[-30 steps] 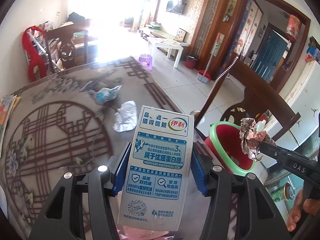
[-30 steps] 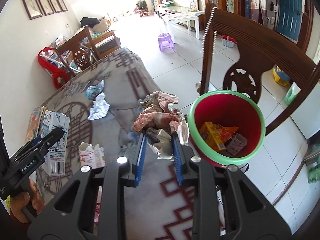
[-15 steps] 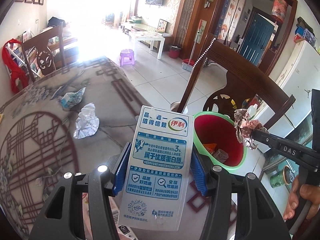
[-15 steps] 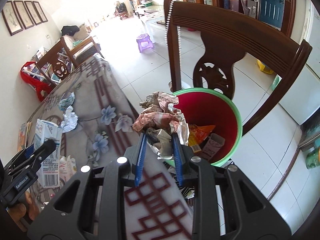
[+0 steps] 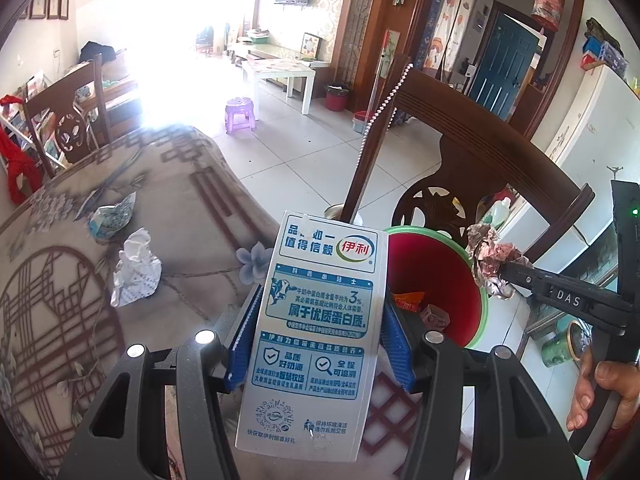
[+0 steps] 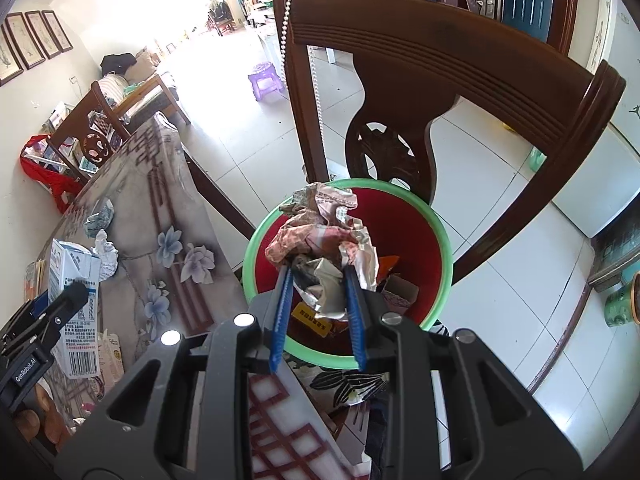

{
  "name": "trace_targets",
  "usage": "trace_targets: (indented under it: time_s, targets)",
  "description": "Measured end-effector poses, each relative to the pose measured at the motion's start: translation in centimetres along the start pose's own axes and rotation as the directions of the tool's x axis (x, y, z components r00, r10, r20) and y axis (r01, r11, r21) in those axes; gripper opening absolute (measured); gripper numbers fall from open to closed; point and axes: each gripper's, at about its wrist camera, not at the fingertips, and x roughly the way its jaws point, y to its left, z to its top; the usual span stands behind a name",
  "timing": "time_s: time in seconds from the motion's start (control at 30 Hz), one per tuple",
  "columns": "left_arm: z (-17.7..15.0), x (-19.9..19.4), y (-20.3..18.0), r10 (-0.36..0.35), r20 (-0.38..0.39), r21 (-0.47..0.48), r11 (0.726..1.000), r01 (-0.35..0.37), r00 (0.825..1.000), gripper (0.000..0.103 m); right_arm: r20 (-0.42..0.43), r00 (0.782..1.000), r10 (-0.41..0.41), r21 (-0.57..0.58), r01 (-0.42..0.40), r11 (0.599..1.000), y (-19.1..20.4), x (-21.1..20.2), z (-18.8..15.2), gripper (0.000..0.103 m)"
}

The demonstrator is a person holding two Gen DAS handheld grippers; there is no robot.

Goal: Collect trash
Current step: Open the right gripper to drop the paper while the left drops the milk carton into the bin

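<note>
Released now, the wrapper (image 6: 326,248) clamped in the right fingers (image 6: 316,300) should fall into the bin (image 6: 442,240), but the carton (image 5: 320,332) clamped in the left fingers (image 5: 248,344), at the bin's 9 o'clock, would miss and land on the tabletop (image 5: 192,208).

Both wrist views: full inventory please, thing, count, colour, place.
white-and-blue milk carton: 1, held upright in left jaws
crumpled pink-silver foil wrapper: 1, in right jaws, over bin
red plastic bin with green rim: 1, on floor beside table, wrappers inside
crumpled white paper wad: 1, on tablecloth
crumpled blue-white packet: 1, on tablecloth, beyond wad
dark wooden chair: 1, behind bin
purple stool: 1, on floor, far
left gripper: black, blue pads
right gripper: black, blue pads
</note>
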Motion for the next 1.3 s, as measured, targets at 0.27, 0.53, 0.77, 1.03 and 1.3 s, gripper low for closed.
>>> trace_targets:
  time_s: [0.27, 0.53, 0.77, 1.03, 1.3]
  targets:
    - [0.9, 1.6, -1.8, -0.021, -0.01, 0.025, 0.999, 0.022, 1.0, 0.053, -0.023, 1.0, -0.004, 0.018, 0.005, 1.0, -1.5, 1.6, 1.0, 0.026]
    - [1.4, 3.1, -3.0, -0.032, -0.028, 0.051, 0.998, 0.034, 0.999, 0.053, -0.007, 1.0, -0.017, 0.014, 0.018, 1.0, -2.2, 2.3, 2.5, 0.075]
    - [2.6, 6.4, -5.6, -0.067, -0.052, 0.129, 0.989, 0.074, 0.996, 0.053, 0.116, 0.991, -0.061, 0.065, 0.054, 0.996, -3.4, -1.1, 2.8, 0.098]
    - [3.6, 8.9, -10.6, -0.156, -0.025, 0.275, 0.949, 0.157, 0.987, 0.093, 0.388, 0.89, -0.24, 0.007, 0.257, 0.966, -3.0, -6.3, 1.0, 0.098]
    - [3.4, 5.7, -8.6, -0.151, 0.048, 0.206, 0.969, 0.138, 0.987, 0.095, 0.391, 0.904, -0.176, -0.048, 0.21, 0.976, -2.4, -7.2, 0.7, 0.098]
